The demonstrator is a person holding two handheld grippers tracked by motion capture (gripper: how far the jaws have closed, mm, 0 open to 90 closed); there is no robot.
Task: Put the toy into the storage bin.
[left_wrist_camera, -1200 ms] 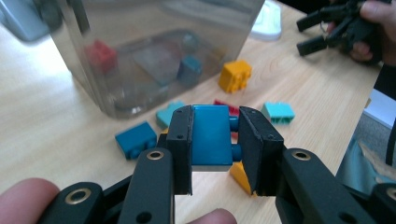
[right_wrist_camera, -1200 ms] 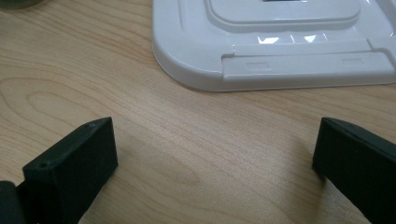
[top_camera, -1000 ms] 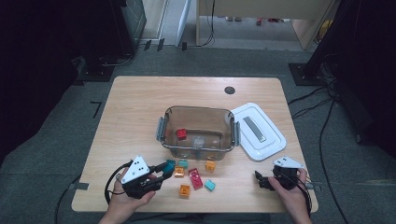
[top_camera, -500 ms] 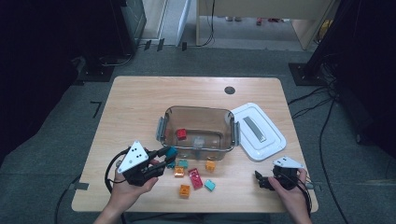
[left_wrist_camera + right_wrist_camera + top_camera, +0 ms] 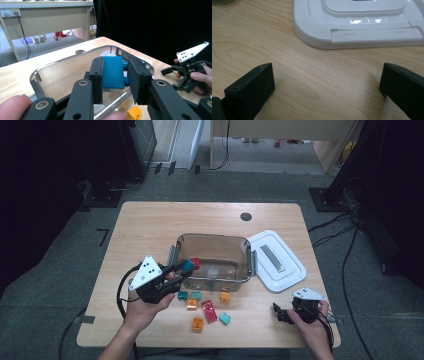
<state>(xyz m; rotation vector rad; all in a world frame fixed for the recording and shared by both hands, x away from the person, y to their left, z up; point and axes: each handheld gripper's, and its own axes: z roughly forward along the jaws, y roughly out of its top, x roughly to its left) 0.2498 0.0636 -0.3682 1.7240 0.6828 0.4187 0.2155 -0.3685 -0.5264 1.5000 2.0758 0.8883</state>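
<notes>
My left gripper (image 5: 184,267) is shut on a blue brick (image 5: 187,265) and holds it in the air at the left wall of the clear plastic box (image 5: 212,237). In the left gripper view the blue brick (image 5: 113,72) sits clamped between the two black pads, studs to the right, with the box rim (image 5: 60,62) below and behind. A red brick (image 5: 196,262) and a clear piece (image 5: 213,271) lie inside the box. My right gripper (image 5: 278,313) rests open at the table's front right; in the right gripper view its jaws (image 5: 327,85) stand wide over bare wood.
Several loose bricks lie in front of the box: teal (image 5: 183,295), orange (image 5: 192,304), red (image 5: 209,311), another orange (image 5: 198,324). The white lid (image 5: 276,261) lies right of the box, close ahead of the right gripper (image 5: 359,22). The other hand's gripper shows at the right (image 5: 186,67).
My left gripper has risen from the table and moved up-right toward the box, carrying the blue brick. The right gripper has stayed where it was.
</notes>
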